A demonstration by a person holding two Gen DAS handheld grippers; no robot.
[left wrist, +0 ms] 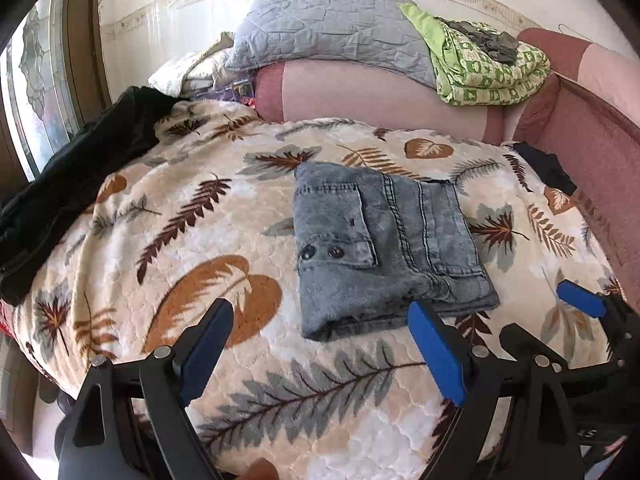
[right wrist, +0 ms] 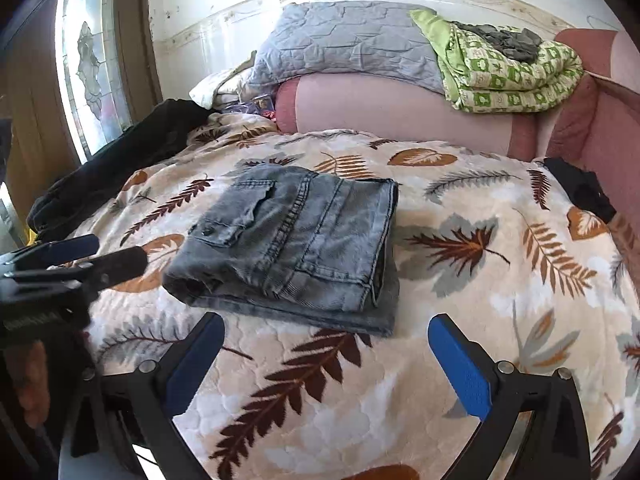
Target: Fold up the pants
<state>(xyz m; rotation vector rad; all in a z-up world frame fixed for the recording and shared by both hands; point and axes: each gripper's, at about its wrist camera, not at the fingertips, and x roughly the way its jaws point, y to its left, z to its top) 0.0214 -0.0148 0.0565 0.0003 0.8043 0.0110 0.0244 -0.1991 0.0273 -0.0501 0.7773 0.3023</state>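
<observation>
Grey denim pants (left wrist: 384, 248) lie folded into a compact rectangle on the leaf-print blanket (left wrist: 200, 240), pocket with two buttons facing up. They also show in the right wrist view (right wrist: 296, 248). My left gripper (left wrist: 320, 344) is open and empty, just in front of the pants' near edge, above the blanket. My right gripper (right wrist: 324, 352) is open and empty, just in front of the pants. The right gripper's fingers (left wrist: 580, 300) show at the right of the left wrist view; the left gripper's fingers (right wrist: 80, 256) show at the left of the right wrist view.
A black garment (left wrist: 80, 168) lies on the bed's left side and another dark item (left wrist: 548, 168) at the right. A grey quilt (left wrist: 328, 28) and a green patterned blanket (left wrist: 488, 68) sit on the pink headboard cushion (left wrist: 360, 96). A window (left wrist: 36, 80) is at left.
</observation>
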